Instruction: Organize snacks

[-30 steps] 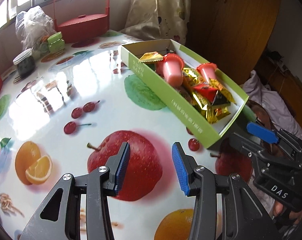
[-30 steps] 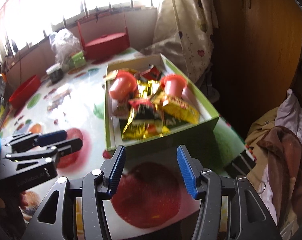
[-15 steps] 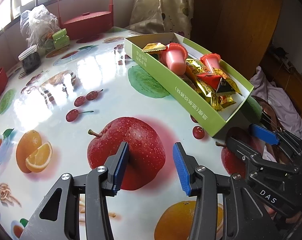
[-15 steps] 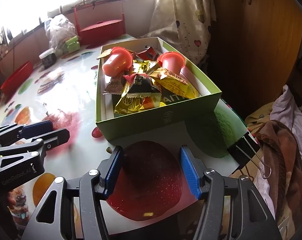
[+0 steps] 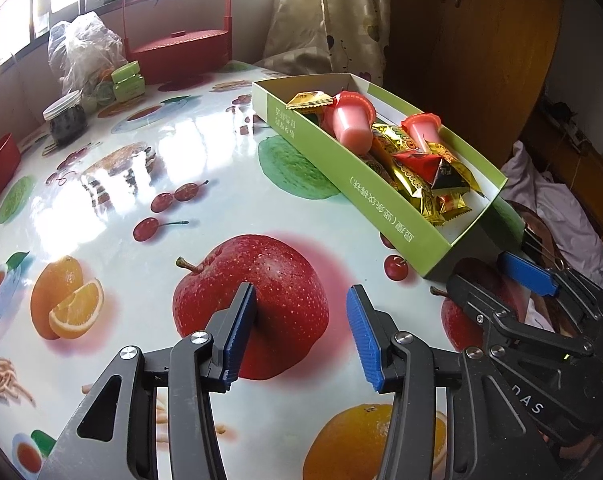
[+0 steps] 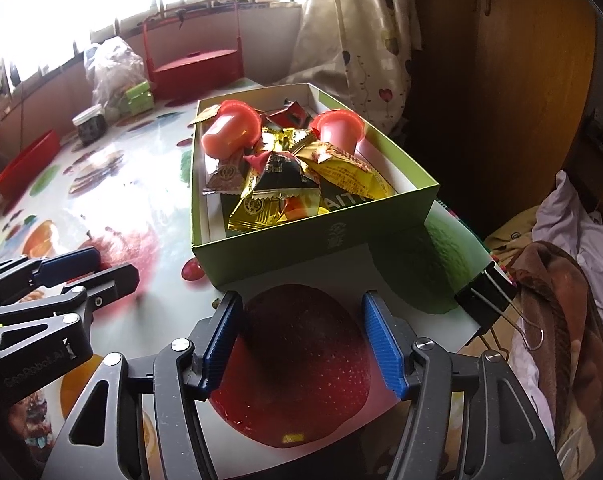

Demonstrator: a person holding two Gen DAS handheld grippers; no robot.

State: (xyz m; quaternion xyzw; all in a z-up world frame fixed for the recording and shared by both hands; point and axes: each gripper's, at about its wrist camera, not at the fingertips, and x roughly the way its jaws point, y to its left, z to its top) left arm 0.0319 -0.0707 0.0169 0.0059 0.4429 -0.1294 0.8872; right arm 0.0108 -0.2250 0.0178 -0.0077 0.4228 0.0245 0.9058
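Table (image 5: 229, 184) carries a glossy fruit-print cloth; its right edge runs just past the green box (image 6: 329, 236), where a black binder clip (image 6: 486, 300) grips the cloth at the rim and bedding lies beyond. A wooden cabinet (image 6: 501, 80) and a patterned curtain (image 6: 361, 28) stand behind that edge, with windows along the far side. Open cloth spreads wide to the left of the box, from the printed apple (image 5: 253, 300) back toward the window. At the far end stand a red lidded basket with tall handle (image 5: 181, 48), a clear plastic bag (image 5: 85, 52), a small green container (image 5: 128, 80) and a dark jar with white lid (image 5: 66, 118); a red tray (image 6: 29, 162) sits near the left edge. The green box lies open-topped near the right edge, long axis running away from the grippers, holding the snacks: two pink jelly cups (image 6: 229, 130) upright among gold, red and black foil wrappers (image 6: 273, 184), piled mostly toward the near end. Left gripper (image 5: 297, 336) hovers over the printed apple, jaws spread wide, nothing between them, well left of the box. Right gripper (image 6: 301, 344) sits just short of the box's near wall, jaws likewise wide and holding nothing, apart from the cardboard.
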